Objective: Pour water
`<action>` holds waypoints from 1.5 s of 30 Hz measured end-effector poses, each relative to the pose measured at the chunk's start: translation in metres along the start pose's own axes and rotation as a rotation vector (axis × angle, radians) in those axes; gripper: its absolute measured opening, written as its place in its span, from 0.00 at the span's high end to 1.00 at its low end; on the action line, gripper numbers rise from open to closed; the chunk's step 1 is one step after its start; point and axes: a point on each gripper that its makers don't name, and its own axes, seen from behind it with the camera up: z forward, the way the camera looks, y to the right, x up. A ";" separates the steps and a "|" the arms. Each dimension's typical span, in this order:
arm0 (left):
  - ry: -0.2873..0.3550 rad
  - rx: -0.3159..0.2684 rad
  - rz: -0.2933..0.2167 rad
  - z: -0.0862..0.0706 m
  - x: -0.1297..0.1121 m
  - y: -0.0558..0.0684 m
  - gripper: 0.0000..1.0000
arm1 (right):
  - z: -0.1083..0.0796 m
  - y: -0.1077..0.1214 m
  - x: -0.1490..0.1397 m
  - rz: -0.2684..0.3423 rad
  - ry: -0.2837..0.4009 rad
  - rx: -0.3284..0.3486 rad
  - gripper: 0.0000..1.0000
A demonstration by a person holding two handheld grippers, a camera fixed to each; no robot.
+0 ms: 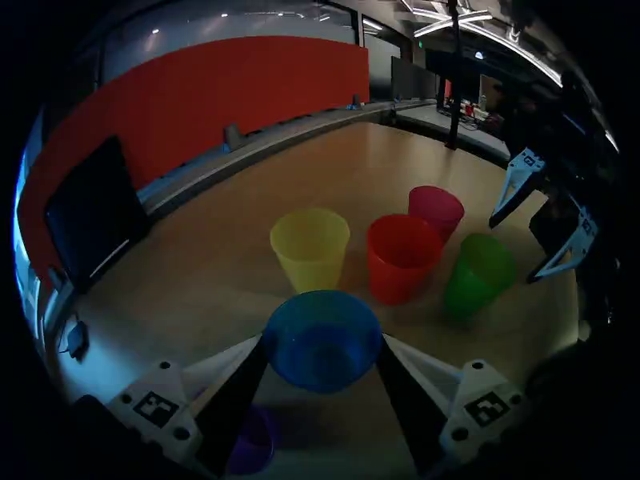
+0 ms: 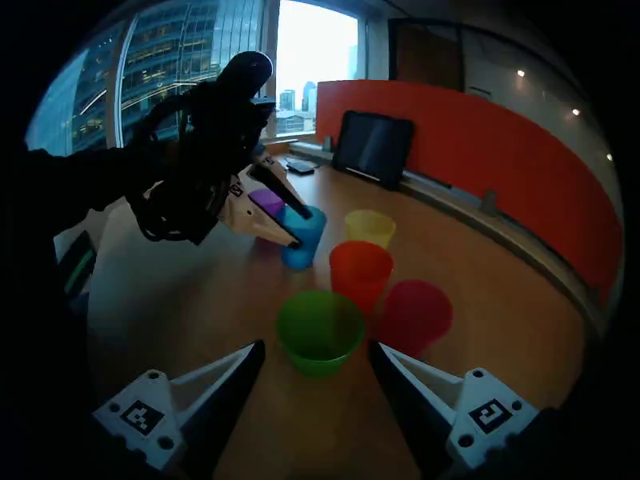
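My left gripper (image 1: 322, 344) is shut on a blue cup (image 1: 322, 332), one finger pressing each side. A purple cup (image 1: 252, 440) sits under its left finger. Beyond stand a yellow cup (image 1: 310, 248), a red cup (image 1: 400, 256), a magenta cup (image 1: 436, 210) and a green cup (image 1: 478, 272) on the wooden table (image 1: 200, 272). My right gripper (image 2: 316, 346) is open, with the green cup (image 2: 320, 332) just ahead between its fingers and untouched. In the right gripper view a gloved hand holds the left gripper (image 2: 300, 228) around the blue cup (image 2: 304, 236), beside the purple cup (image 2: 268, 202). The right gripper (image 1: 512, 251) hangs near the green cup.
A black screen (image 1: 92, 212) leans against the orange wall (image 1: 240, 80) at the table's far edge, with a cable (image 1: 74, 340) near it. In the right gripper view the screen (image 2: 374, 148) stands behind the yellow cup (image 2: 369, 226), red cup (image 2: 361, 272) and magenta cup (image 2: 414, 314).
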 end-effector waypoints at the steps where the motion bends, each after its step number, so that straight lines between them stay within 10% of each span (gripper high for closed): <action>1: 0.006 0.001 0.000 -0.002 0.002 0.000 0.12 | 0.001 0.000 0.000 0.001 -0.001 -0.001 0.01; 45: 0.283 0.071 0.002 -0.123 0.062 0.010 0.12 | 0.050 0.002 -0.007 0.001 -0.014 -0.015 0.10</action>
